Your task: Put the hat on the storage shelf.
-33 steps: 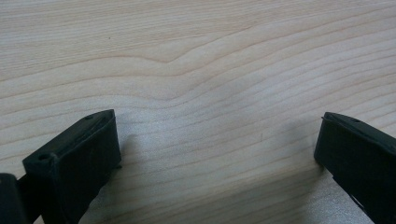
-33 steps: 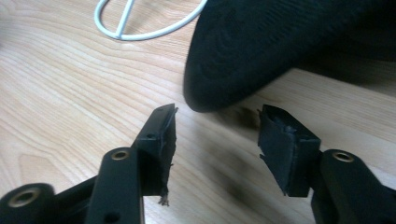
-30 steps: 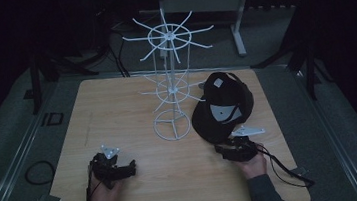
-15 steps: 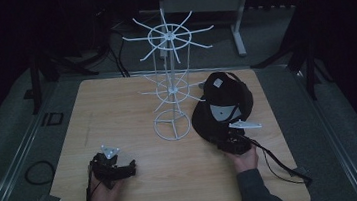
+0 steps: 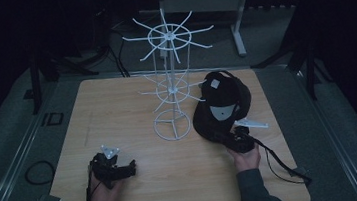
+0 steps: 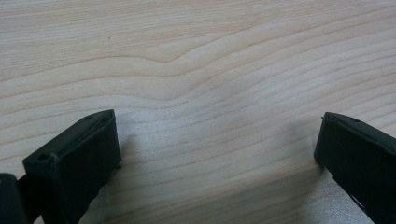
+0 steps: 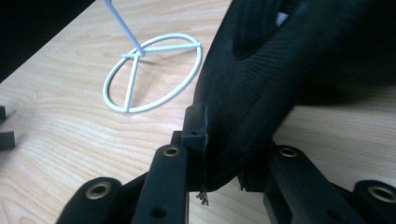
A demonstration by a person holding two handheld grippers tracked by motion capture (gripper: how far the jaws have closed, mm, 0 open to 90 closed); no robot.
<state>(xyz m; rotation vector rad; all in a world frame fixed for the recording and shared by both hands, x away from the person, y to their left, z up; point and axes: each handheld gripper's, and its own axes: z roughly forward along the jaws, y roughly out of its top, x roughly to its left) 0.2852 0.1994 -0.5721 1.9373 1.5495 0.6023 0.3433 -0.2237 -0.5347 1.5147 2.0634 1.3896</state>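
Observation:
A black cap (image 5: pixel 222 101) lies on the right side of the wooden table (image 5: pixel 117 107), beside a white wire rack (image 5: pixel 170 81). My right gripper (image 5: pixel 231 137) is at the cap's near edge. In the right gripper view its jaws are shut on the edge of the cap (image 7: pixel 261 70), and the black fabric runs down between the right gripper (image 7: pixel 224 140) fingers. My left gripper (image 5: pixel 130 167) rests low over the table near the front left. Its jaws stand wide apart in the left gripper view, with only bare wood between the left gripper (image 6: pixel 217 149) fingers.
The rack's ring base (image 7: pixel 152 70) sits just left of the cap, and its spoked arms (image 5: pixel 169 31) spread above the table's middle. Cables trail from both grippers toward the front edge. Dark floor and stand legs (image 5: pixel 237 29) surround the table.
My right gripper has moved forward a little, up to the cap's near edge. The left gripper has stayed where it was.

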